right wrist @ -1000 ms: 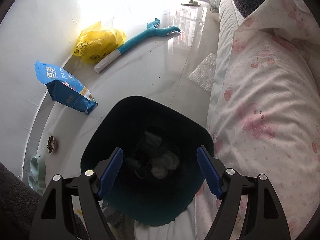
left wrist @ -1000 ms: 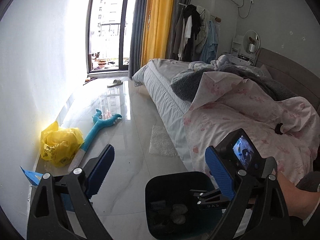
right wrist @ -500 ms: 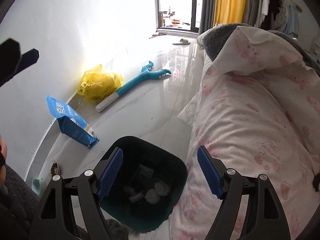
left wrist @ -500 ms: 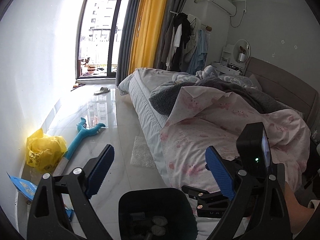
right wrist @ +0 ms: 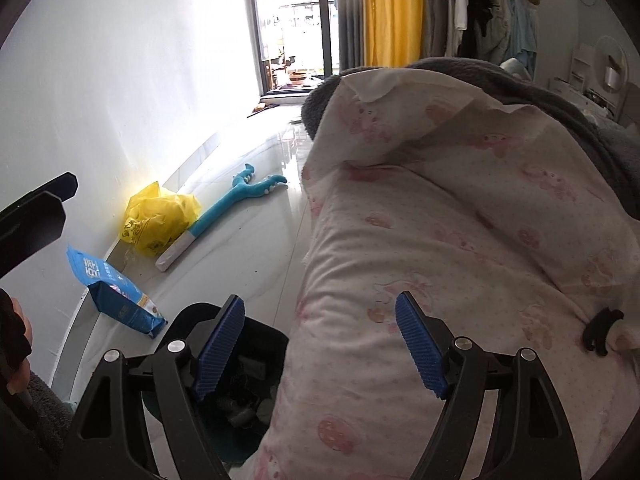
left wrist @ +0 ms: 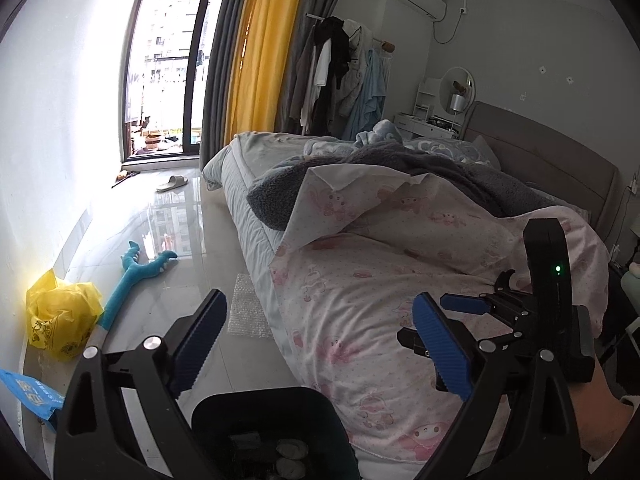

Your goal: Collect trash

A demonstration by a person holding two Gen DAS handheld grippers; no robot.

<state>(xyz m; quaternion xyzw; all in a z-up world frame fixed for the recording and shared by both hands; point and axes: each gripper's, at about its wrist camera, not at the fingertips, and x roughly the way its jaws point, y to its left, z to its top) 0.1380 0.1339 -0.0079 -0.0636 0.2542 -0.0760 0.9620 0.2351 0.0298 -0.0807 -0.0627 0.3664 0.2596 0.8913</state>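
Note:
A black trash bin (left wrist: 276, 420) stands on the floor beside the bed, with crumpled white scraps (left wrist: 290, 458) inside; it also shows in the right wrist view (right wrist: 256, 344). My left gripper (left wrist: 320, 344) is open and empty, above the bin and the bed edge. My right gripper (right wrist: 320, 344) is open and empty, over the pink quilt (right wrist: 460, 240); it also appears at the right of the left wrist view (left wrist: 460, 316). A yellow plastic bag (left wrist: 60, 316) and a blue packet (right wrist: 116, 292) lie by the wall. A small black thing (right wrist: 600, 324) lies on the quilt.
A teal long-handled brush (left wrist: 132, 280) lies on the shiny floor. A sheet of bubble wrap (left wrist: 246, 316) lies at the bed's edge. A slipper (left wrist: 172, 183) sits near the balcony door. The bed (left wrist: 400, 220) fills the right side, with clothes hanging behind.
Both grippers have lifted and tilted up away from the bin, so the bin has slid to the bottom of both views. The right gripper now faces the quilt.

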